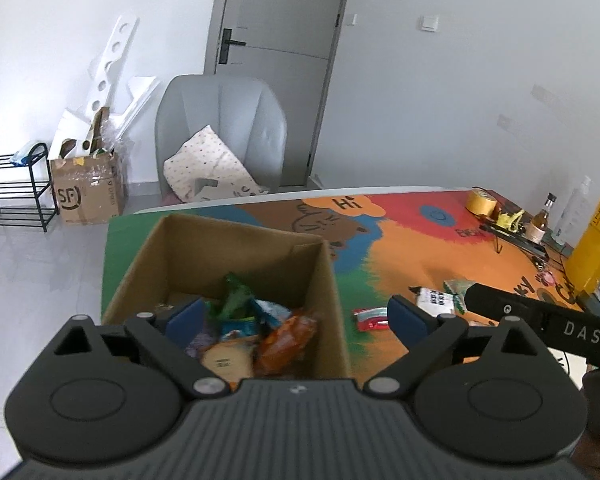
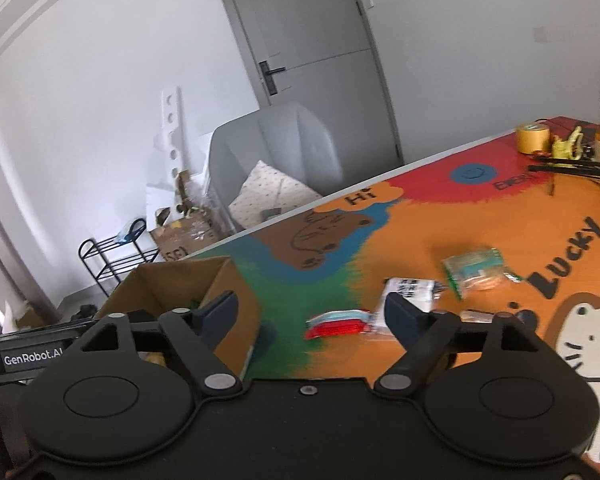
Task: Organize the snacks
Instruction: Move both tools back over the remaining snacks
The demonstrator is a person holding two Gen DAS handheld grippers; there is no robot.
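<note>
An open cardboard box [image 1: 316, 280] stands on the colourful table mat and holds several snack packets, among them an orange one [image 1: 286, 340] and a green one [image 1: 236, 296]. My left gripper [image 1: 296, 312] is open and empty above the box. My right gripper [image 2: 310, 312] is open and empty over the mat, right of the box [image 2: 236, 300]. On the mat lie a red and white packet [image 2: 336, 324], a white packet [image 2: 410, 292] and a green clear packet [image 2: 476, 272]. The red packet [image 1: 370, 318] and white packet [image 1: 434, 300] also show in the left wrist view.
At the table's far right stand a tape roll [image 1: 480, 202], a small bottle [image 1: 540, 220], a yellow box [image 1: 594, 248] and cables. A grey chair [image 1: 220, 132] with a cushion is behind the table. A cardboard carton [image 1: 88, 192] and a black rack [image 1: 16, 192] stand on the floor.
</note>
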